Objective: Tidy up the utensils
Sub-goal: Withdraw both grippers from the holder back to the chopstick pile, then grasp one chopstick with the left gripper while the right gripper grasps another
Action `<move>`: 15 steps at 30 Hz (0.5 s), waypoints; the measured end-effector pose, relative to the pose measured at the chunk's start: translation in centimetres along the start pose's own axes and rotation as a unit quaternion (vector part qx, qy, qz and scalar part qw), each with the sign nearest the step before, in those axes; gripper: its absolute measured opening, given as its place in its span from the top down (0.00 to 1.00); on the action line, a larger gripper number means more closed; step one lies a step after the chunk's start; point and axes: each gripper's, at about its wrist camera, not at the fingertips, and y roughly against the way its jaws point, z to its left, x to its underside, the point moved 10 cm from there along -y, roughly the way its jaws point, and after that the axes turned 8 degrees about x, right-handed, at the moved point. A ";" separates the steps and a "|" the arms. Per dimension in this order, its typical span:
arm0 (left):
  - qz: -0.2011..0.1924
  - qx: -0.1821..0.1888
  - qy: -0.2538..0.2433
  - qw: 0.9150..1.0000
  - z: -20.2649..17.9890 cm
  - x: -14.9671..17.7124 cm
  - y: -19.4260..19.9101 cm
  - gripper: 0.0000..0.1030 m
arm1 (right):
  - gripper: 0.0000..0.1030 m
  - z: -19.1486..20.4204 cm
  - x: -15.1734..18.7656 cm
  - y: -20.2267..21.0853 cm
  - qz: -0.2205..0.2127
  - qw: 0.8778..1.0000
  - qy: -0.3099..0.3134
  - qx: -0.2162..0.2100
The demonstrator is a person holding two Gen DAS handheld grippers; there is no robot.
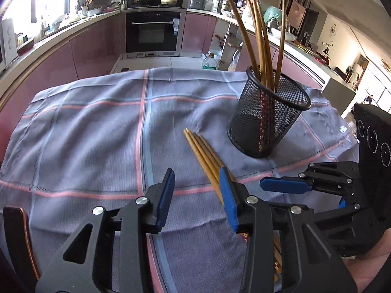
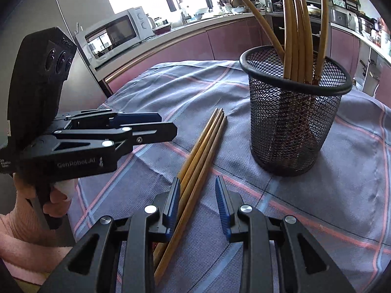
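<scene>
A black mesh cup (image 1: 267,119) stands on the checked cloth and holds several brown chopsticks (image 1: 259,41); it also shows in the right wrist view (image 2: 293,117). Three loose chopsticks (image 1: 206,161) lie side by side on the cloth in front of it, also in the right wrist view (image 2: 202,151). My left gripper (image 1: 199,200) is open and empty, its right finger over the chopsticks' near part. My right gripper (image 2: 198,207) is open and empty above the loose chopsticks, which pass under its left finger. Each gripper shows in the other's view: the right gripper (image 1: 286,185), the left gripper (image 2: 156,124).
The grey-blue cloth with pink lines (image 1: 97,127) covers the table. Behind are pink kitchen cabinets, an oven (image 1: 152,31) and a white microwave (image 2: 114,34). A hand in a pink sleeve (image 2: 29,210) holds the left gripper.
</scene>
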 end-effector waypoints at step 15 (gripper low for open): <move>0.022 0.001 -0.006 1.000 -0.9 1.8 -1.4 0.61 | 0.76 -0.3 0.4 -1.4 0.011 1.000 -0.005 0.027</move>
